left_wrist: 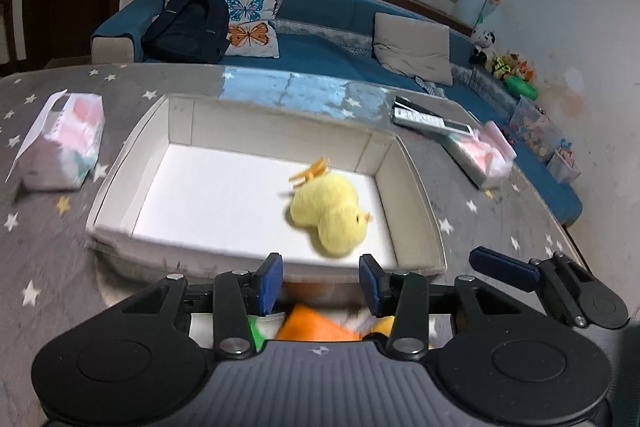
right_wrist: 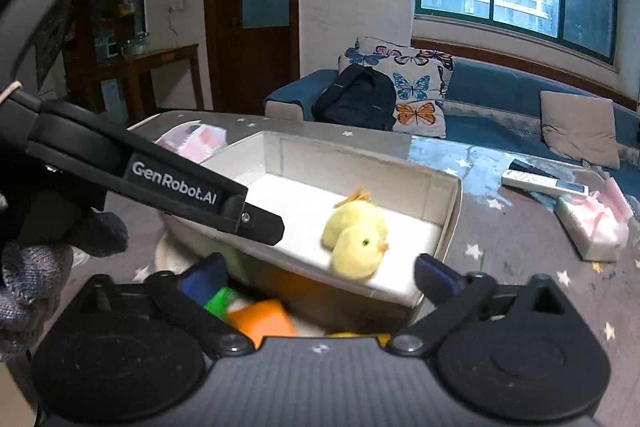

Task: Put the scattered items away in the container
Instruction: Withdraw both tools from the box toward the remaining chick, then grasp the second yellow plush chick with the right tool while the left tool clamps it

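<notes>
— Where do we stand?
— We see the chick toy lying in the box, toward its near right corner. The box sits on the table.
— And around it?
— One tissue pack lies left of the box, another tissue pack right of it, with the remote just behind that one. The sofa stands behind the table.

Counted things on the table

One box, one chick, two tissue packs, one remote.
</notes>
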The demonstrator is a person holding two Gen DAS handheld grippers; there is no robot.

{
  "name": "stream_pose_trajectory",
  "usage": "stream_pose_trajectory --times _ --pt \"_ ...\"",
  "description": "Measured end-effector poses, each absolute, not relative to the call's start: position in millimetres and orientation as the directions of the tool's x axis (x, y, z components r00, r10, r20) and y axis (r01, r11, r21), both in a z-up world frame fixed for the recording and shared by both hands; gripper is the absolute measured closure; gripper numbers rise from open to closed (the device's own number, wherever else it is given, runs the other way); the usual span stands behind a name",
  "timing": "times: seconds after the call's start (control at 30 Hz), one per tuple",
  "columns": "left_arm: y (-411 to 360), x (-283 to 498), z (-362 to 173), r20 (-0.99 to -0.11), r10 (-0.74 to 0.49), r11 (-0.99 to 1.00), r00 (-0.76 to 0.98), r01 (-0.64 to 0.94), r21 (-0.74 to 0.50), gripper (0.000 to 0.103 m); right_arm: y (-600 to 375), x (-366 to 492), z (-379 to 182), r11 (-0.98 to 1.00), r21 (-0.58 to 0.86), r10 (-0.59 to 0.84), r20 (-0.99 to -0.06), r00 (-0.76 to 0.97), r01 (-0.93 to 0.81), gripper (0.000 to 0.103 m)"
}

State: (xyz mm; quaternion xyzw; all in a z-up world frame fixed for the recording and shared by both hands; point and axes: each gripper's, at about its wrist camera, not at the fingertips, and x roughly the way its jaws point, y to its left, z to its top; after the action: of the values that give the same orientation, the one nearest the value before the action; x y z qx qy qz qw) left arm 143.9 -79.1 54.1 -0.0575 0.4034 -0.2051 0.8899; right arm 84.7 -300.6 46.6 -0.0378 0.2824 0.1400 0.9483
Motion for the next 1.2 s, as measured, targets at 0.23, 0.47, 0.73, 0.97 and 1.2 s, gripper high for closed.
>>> stream_pose_trajectory --times 0.23,0.47,0.73,0.97,1.2 --pt "-70 109 47 -0.705 -0.410 0.908 0.579 0.336 -0.252 0.058 -289 41 42 0.941 0.003 0.289 -0.534 0.795 -0.340 0.000" --pt "-63 82 35 -0.718 -0.406 0.904 0.565 0.364 -0.224 0.058 -277 12 25 0.930 0.018 0.313 -0.566 0.763 -0.368 0.000" --pt "-60 69 18 -0.737 -0.426 0.894 0.525 0.369 -0.254 0.058 -266 -7 7 0.926 0.027 0.316 -0.603 0.732 -0.378 0.001" --pt "-58 65 11 -0.747 -0.426 0.895 0.510 0.360 -0.264 0.058 -262 -11 -6 0.927 0.045 0.315 -0.633 0.708 -0.372 0.005" --pt "-57 66 9 -0.747 -0.436 0.891 0.502 0.357 -0.280 0.058 -260 -5 -12 0.930 0.056 0.311 -0.647 0.697 -0.364 0.010"
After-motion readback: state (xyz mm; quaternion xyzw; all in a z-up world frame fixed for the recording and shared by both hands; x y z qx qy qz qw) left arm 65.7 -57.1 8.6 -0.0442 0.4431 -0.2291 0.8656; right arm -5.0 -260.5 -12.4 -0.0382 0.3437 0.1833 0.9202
